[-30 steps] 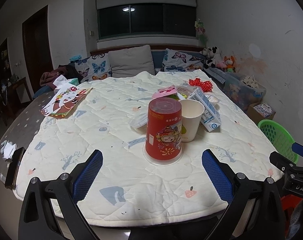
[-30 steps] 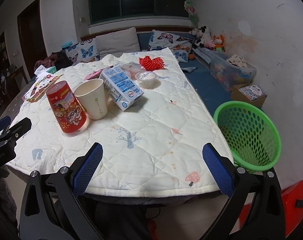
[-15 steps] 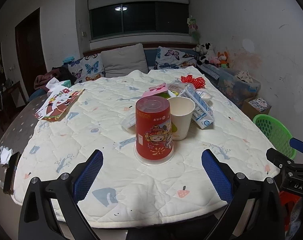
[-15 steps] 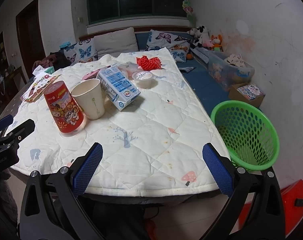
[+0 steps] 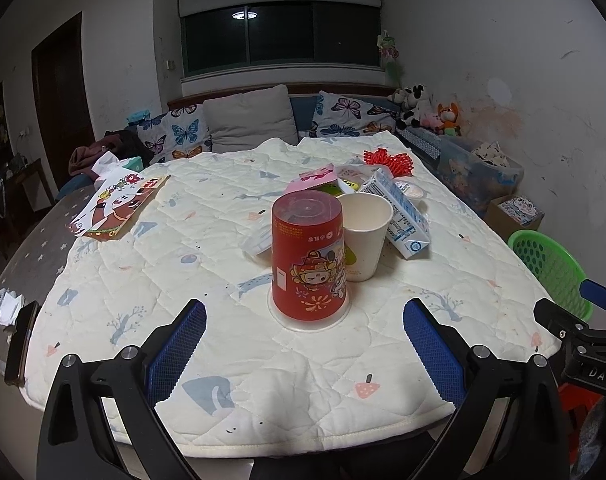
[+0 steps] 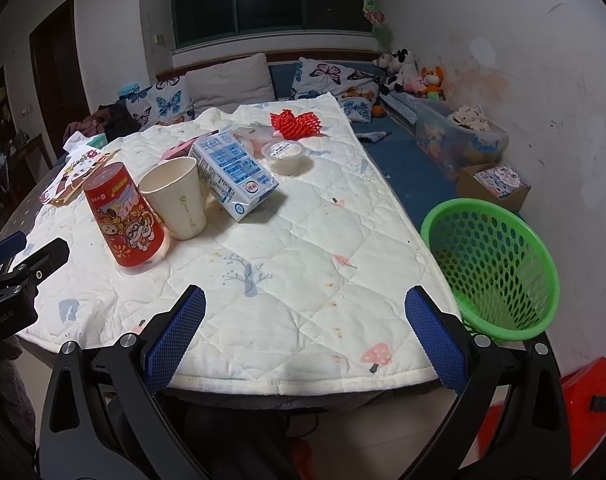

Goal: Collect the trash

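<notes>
From the left wrist view, we see our left gripper (image 5: 304, 340) wide open, with nothing between its blue pads. It hangs over the near edge of the table (image 5: 263, 432), which wears a white quilted cloth with little trees and mushrooms. Right ahead of it, near the middle of the table, stands a red cup (image 5: 309, 258) turned upside down. It has cartoon pictures on its side and sits on a clear round lid. A white paper cup (image 5: 365, 236) stands upright and touches its right side. Behind that lies a blue and white milk carton (image 5: 401, 216), tipped on its side. A red mesh thing (image 5: 389, 160) lies near the far right corner. A flat picture bag (image 5: 119, 206) lies by the left edge. A green basket (image 5: 551, 272) sits off the right edge, lower than the table top.

From the right wrist view, we see our right gripper (image 6: 304, 338) wide open too, holding nothing, over the near edge of the table (image 6: 303, 380). The red cup (image 6: 125, 216), paper cup (image 6: 177, 200) and milk carton (image 6: 233, 172) stand toward the left side. A small tub with a lid (image 6: 283, 154) sits just behind the carton. The green basket (image 6: 491, 268) is full of holes, looks empty inside, and sits just past the right edge.
</notes>
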Demonstrator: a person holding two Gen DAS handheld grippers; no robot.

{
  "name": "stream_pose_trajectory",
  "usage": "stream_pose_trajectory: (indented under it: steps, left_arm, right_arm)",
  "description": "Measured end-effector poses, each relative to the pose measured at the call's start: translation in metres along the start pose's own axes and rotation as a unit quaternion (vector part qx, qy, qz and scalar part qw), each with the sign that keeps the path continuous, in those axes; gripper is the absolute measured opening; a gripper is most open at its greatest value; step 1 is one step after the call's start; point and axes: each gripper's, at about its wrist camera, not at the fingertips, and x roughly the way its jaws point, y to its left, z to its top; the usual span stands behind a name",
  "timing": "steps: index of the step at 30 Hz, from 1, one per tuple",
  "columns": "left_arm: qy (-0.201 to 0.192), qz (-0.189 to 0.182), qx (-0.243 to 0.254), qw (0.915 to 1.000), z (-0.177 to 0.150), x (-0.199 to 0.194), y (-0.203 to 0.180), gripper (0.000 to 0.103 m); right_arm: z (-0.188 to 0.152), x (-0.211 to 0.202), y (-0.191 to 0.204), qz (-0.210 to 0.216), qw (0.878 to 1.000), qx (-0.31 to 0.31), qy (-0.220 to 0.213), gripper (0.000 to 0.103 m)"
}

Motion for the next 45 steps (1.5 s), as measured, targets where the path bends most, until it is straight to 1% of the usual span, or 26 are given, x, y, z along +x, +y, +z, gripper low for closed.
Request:
stream_pose_trajectory:
  steps: [13,31,37,43,45]
  left_arm:
    - [0.005,-0.002,0.000,1.0000,0.000,0.004,-0.001,0.096]
    - [0.006,-0.001,-0.001,1.0000,0.003,0.012,-0.001,0.096]
    - [0.011,-0.002,-0.005,0.9999,0.010,0.018,0.002,0.096]
    - [0.025,-0.006,-0.013,0.9996,0.016,0.031,0.009,0.096]
    - [0.025,-0.006,-0.012,0.9996,0.017,0.032,0.013,0.096]
  right_arm:
    - [0.001,0.000,-0.001,-0.001,1.000,0.001,0.000,0.099]
    - [0.010,0.010,0.001,0.006,1.000,-0.003,0.000,0.099]
    - [0.017,0.015,0.003,0.012,1.000,-0.010,-0.002,0.099]
    - [0.028,0.032,0.008,0.030,0.999,-0.026,0.003,0.098]
    - [0.032,0.037,0.009,0.038,0.999,-0.028,0.006,0.096]
